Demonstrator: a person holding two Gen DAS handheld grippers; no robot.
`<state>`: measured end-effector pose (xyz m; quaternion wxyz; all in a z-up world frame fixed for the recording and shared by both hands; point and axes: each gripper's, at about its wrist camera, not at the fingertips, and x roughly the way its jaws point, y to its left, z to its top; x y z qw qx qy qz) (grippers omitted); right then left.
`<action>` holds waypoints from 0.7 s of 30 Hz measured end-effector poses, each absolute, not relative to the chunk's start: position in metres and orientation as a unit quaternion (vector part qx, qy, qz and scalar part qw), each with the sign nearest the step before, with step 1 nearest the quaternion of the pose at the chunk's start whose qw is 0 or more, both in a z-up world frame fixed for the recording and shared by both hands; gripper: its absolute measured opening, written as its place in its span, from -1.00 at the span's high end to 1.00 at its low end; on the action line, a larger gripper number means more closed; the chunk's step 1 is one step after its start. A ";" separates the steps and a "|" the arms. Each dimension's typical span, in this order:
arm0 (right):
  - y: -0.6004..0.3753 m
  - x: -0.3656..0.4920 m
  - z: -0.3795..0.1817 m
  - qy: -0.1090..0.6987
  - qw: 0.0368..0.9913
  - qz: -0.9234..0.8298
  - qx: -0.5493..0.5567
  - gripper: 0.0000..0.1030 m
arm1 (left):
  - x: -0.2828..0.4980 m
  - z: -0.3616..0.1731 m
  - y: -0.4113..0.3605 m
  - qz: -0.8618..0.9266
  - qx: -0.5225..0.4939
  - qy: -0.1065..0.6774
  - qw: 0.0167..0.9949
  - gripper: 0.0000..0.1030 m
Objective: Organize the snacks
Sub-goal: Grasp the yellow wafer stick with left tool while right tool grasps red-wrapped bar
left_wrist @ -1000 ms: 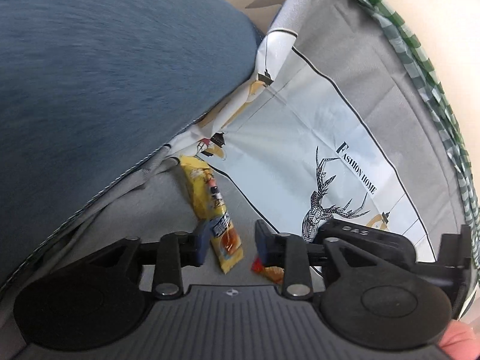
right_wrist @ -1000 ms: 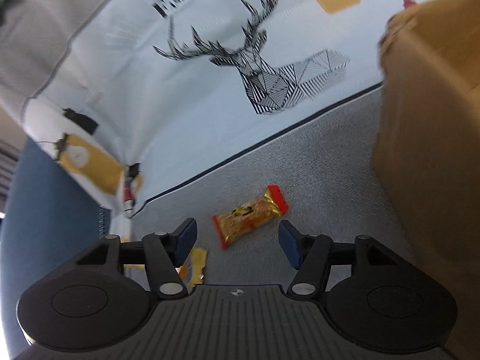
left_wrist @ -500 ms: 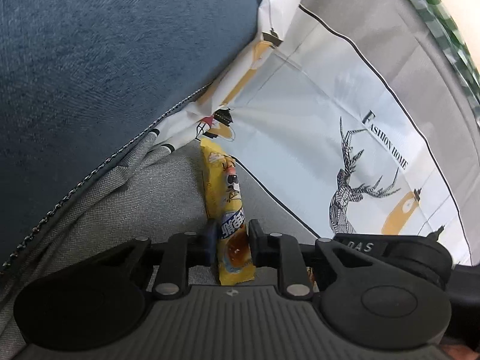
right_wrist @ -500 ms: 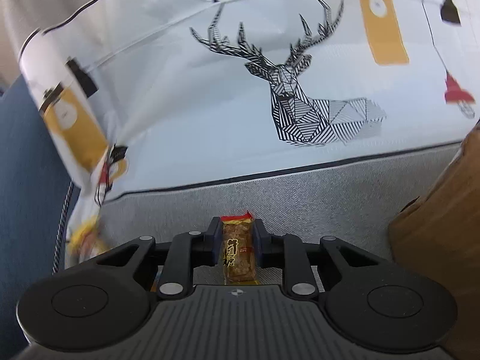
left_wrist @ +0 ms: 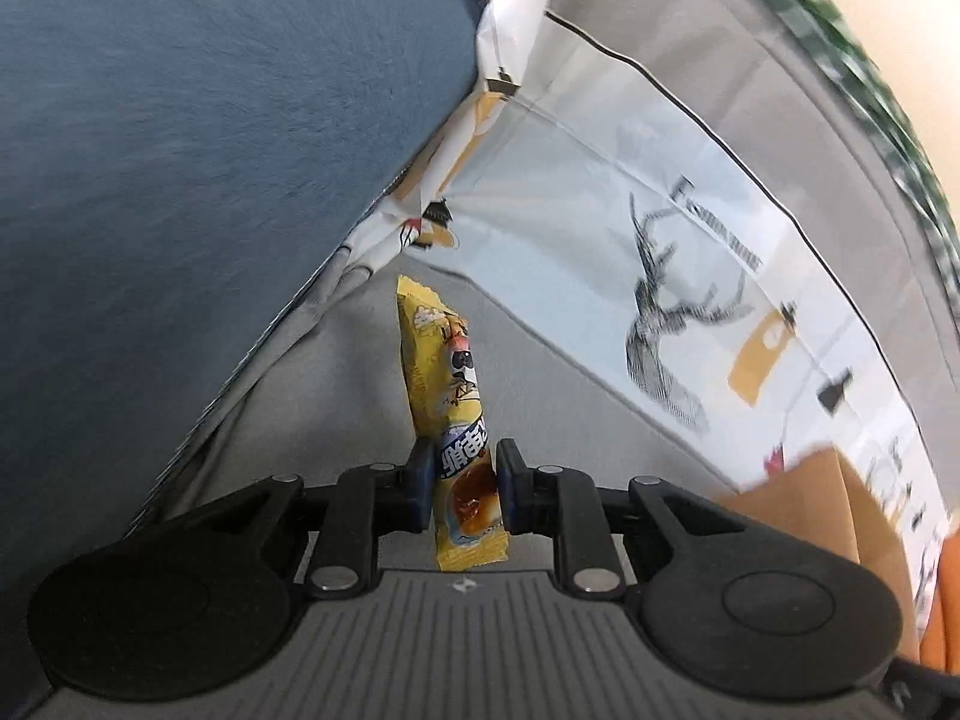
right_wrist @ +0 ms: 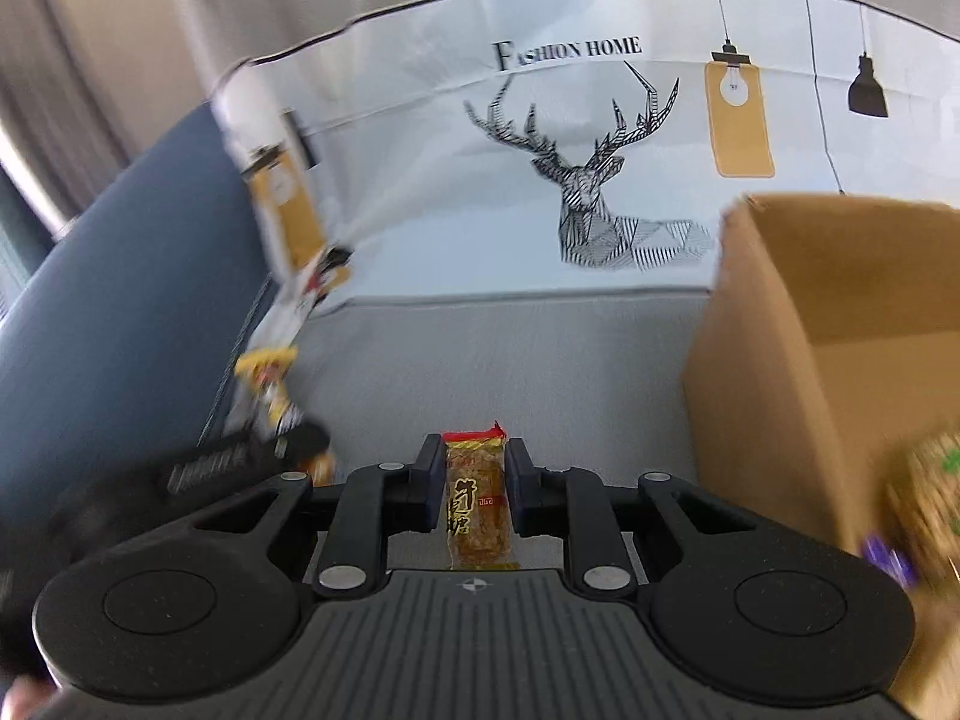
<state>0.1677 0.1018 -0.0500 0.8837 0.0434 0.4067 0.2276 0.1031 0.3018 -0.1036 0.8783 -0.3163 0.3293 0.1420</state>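
My left gripper (left_wrist: 461, 468) is shut on a long yellow snack packet (left_wrist: 447, 372), held clear above the grey cloth (left_wrist: 540, 420). My right gripper (right_wrist: 475, 468) is shut on a small clear-wrapped brown candy bar with red ends (right_wrist: 477, 504), also lifted. The open cardboard box (right_wrist: 828, 312) stands to the right of the right gripper, with blurred snack packets (right_wrist: 930, 480) at its near side. The left gripper and its yellow packet (right_wrist: 270, 384) show blurred at the left of the right wrist view. The box corner (left_wrist: 798, 492) shows at the right of the left wrist view.
A white cloth with a deer print and "FASHION HOME" (right_wrist: 576, 180) covers the surface behind. A dark blue cushion (left_wrist: 180, 150) rises on the left, also in the right wrist view (right_wrist: 120, 300). A green checked edge (left_wrist: 870, 60) runs at far right.
Both grippers closed on their snacks and lifted them off the grey cloth. The right gripper's view swung up and toward the cardboard box.
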 end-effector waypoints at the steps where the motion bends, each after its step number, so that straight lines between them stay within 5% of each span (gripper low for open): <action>1: 0.098 0.154 -0.049 0.404 0.883 0.235 0.040 0.57 | 0.093 -0.102 0.298 0.137 -0.311 0.335 0.879 0.56; 15: 0.055 -0.012 -0.096 0.319 0.883 0.338 -0.067 0.57 | -0.023 -0.089 0.253 0.083 -0.233 0.433 0.867 0.56; 21: 0.068 -0.008 -0.115 0.346 0.868 0.347 -0.080 0.57 | -0.021 -0.109 0.256 0.089 -0.229 0.497 0.832 0.55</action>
